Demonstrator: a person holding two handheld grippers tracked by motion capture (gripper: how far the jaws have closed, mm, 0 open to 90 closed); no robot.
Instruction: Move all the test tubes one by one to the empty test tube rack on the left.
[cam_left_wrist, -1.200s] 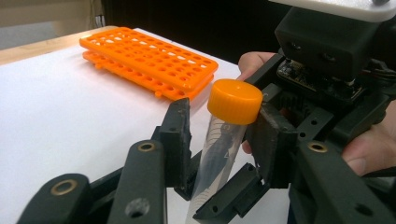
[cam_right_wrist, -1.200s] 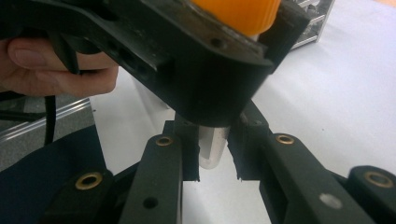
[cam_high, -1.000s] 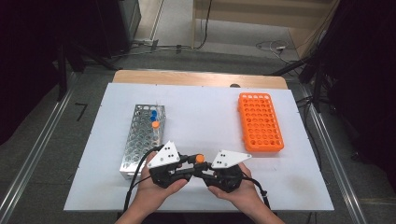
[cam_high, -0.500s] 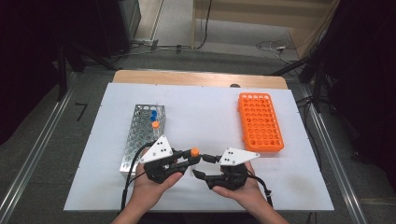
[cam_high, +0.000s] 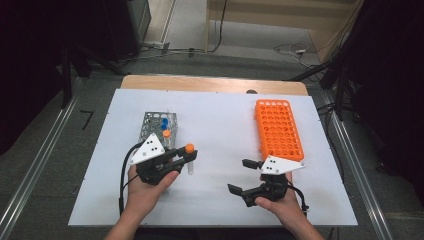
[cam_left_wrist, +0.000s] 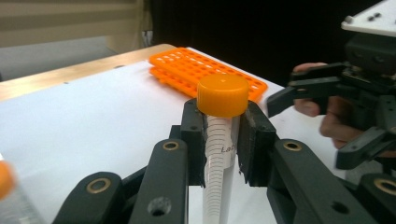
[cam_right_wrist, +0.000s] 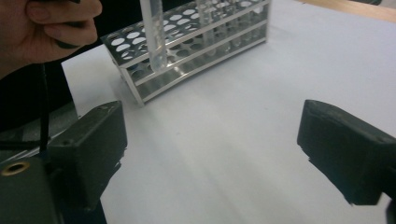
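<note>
Orange-capped clear plastic tube (cam_left_wrist: 219, 140), ribbed, between matte black left claw (cam_left_wrist: 223, 135) pads.

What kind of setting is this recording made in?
Probably a lab-style test bench: a white table carries a metal tube rack and an orange tube rack, and the left gripper holds an orange-capped tube.

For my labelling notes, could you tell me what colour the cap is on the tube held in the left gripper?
Orange; the cap shows best in the left gripper view.
</note>
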